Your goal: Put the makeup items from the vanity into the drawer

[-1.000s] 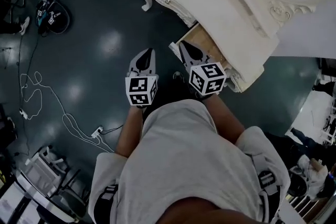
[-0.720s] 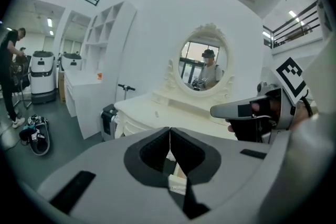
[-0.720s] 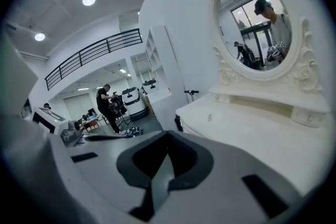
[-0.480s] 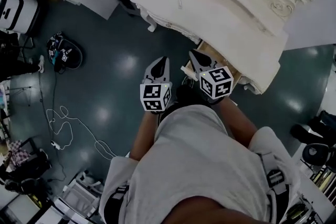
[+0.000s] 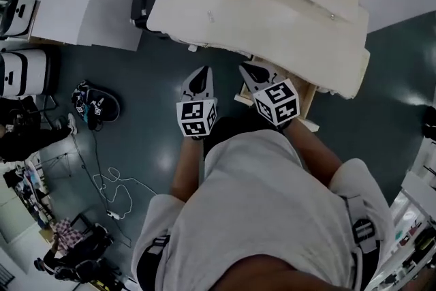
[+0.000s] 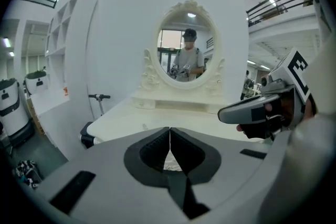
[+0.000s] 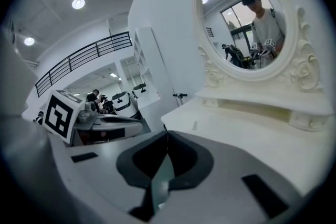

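The person has turned square to the white vanity (image 5: pixel 272 17); left gripper (image 5: pixel 202 75) and right gripper (image 5: pixel 251 73), fingers closed and empty, hover by its open drawer (image 5: pixel 306 97), picking not yet begun.

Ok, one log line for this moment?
left gripper: shut, empty | right gripper: shut, empty | drawer: open, by right gripper | vanity: ahead

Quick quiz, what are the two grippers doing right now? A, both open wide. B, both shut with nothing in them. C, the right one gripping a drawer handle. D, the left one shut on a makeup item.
B: the left gripper and the right gripper each show their jaws pressed together with nothing between them, held out in front of the vanity.
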The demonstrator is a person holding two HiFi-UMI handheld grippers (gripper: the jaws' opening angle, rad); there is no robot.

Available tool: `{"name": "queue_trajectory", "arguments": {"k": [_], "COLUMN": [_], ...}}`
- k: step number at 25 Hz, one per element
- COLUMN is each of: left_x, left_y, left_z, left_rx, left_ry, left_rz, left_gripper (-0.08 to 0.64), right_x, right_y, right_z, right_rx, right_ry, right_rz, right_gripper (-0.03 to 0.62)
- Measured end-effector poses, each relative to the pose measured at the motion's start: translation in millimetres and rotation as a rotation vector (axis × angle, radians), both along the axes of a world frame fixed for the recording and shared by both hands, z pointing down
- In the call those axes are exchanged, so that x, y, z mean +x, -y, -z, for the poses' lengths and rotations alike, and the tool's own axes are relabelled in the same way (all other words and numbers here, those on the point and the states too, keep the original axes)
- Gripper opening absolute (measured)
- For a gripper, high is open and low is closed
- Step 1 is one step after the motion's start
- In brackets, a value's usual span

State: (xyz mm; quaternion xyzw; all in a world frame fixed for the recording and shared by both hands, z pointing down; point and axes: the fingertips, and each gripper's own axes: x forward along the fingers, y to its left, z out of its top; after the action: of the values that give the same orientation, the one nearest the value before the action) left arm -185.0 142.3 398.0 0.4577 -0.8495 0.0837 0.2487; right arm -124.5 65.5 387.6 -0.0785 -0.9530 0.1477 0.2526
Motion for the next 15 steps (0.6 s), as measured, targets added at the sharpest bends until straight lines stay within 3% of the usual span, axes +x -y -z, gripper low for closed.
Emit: {"name": "queue_trajectory", "arguments": {"k": [8, 15], "left_x": [-34, -52], "left_y": [48, 80], "left_z": [-15, -31], "left_rx": [-0.083, -0.118], "left_ry": [0.023, -0.003], "left_rz": [-0.218, -0.516], "left_gripper": [0.008, 0.008], "right_x": [-12, -28], "right_y": [24, 45], "right_z": [-26, -37], "right_rx": [-0.021, -0.043], "right_ry": [-0.063, -0.139], "right_rz": [-0.087, -0.285], "right_gripper": [0.015, 0.015]}}
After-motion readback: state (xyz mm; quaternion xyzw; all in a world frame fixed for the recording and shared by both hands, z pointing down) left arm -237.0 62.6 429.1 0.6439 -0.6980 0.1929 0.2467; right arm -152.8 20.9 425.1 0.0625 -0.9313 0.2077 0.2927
